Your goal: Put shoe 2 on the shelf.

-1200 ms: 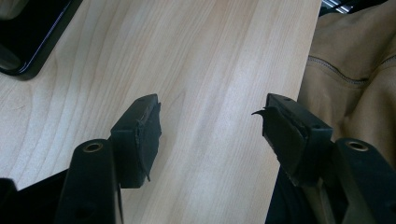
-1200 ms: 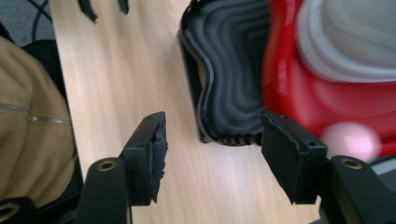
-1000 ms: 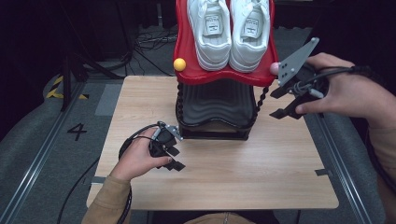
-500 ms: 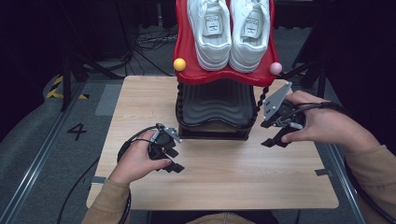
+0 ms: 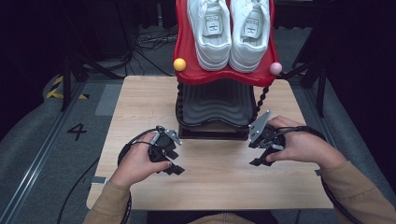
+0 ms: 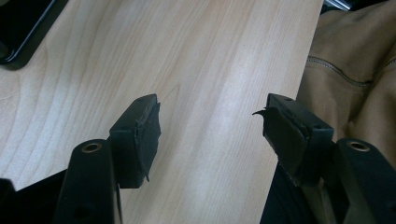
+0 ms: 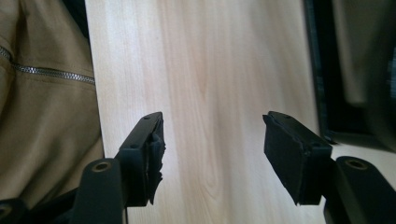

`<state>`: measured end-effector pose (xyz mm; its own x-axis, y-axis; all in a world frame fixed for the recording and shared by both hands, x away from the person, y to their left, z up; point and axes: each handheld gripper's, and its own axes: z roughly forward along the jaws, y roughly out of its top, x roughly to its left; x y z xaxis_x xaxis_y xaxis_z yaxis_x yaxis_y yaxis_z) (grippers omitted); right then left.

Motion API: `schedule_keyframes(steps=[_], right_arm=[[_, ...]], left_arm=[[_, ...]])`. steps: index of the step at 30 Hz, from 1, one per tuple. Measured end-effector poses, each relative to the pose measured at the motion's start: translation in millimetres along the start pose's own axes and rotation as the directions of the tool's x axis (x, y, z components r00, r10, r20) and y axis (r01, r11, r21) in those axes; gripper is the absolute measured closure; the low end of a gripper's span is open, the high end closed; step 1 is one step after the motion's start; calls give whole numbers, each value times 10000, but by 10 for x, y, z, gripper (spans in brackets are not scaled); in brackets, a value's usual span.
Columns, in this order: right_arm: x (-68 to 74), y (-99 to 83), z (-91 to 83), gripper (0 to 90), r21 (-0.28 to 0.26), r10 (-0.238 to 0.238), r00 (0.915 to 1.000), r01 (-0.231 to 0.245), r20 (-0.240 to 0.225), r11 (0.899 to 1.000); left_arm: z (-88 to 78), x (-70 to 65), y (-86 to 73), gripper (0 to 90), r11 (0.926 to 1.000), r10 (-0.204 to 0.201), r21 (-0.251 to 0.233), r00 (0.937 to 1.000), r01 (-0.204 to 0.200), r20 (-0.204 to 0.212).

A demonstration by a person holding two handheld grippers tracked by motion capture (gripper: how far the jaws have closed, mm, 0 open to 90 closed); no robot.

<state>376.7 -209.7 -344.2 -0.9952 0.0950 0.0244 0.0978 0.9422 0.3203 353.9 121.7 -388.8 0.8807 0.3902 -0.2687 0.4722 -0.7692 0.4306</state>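
Two white sneakers (image 5: 232, 29) sit side by side on the red top tray (image 5: 187, 70) of a small shoe rack at the table's far middle. My left gripper (image 5: 171, 167) rests on the wooden table (image 5: 215, 184) in front of the rack's left side, open, with bare wood between its jaws (image 6: 210, 135). My right gripper (image 5: 260, 157) is low over the table in front of the rack's right side, also open with nothing between the pads (image 7: 212, 149). Both point back toward the person.
The rack has a black ribbed lower shelf (image 5: 212, 105), twisted black posts, and a yellow knob (image 5: 180, 64) and a pink knob (image 5: 275, 68) at the tray's front corners. A tan jacket (image 6: 355, 70) lies past the near table edge. Cables trail on the floor.
The right hand and its gripper came down from beside the red tray to the table in front of the rack. The left gripper stayed put.
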Motion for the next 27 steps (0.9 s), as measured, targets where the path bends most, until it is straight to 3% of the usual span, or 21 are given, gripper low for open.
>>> schedule_keyframes(steps=[2,3,4,9,12,14,17,20,21,23,27], right_arm=[[6,-4,54,394,-27,-3,9999,3,-127,10000],[18,-15,219,398,-20,29,9994,-30,-331,10000],[18,-15,219,398,-20,29,9994,-30,-331,10000],[15,-32,490,405,-581,213,9988,-239,-449,9980],[20,-33,646,405,-960,260,9955,-348,-915,9948],[17,-33,732,405,-991,329,9969,-399,-712,9943],[3,-54,795,402,-1080,364,9944,-470,-989,9930],[-11,-101,830,399,-1594,724,9913,-894,-1095,9832],[-20,-110,854,393,-1711,753,9883,-976,-1326,9804],[-30,-123,881,398,-1360,828,9905,-975,-1100,9859],[-50,-157,888,398,-1519,1092,9887,-1241,-1025,9806]], left_arm=[[-12,3,-11,371,10000,-83,-50,10000,82,-56],[-11,8,-16,371,9998,-149,-96,9999,148,-79],[-11,8,-16,371,9998,-149,-96,9999,148,-79],[30,8,-11,371,9999,-129,55,9999,129,-23],[40,9,-9,371,9999,-97,106,9999,97,-27],[46,8,-7,371,9999,-104,121,9999,104,-7],[59,11,0,371,9998,-86,172,10000,85,25],[75,9,4,371,9997,-115,195,9999,115,-4],[77,7,6,371,9998,-118,187,9999,118,-7],[76,8,4,370,9998,-76,209,10000,76,-28],[73,15,-3,360,9997,-141,173,9998,143,-108]])
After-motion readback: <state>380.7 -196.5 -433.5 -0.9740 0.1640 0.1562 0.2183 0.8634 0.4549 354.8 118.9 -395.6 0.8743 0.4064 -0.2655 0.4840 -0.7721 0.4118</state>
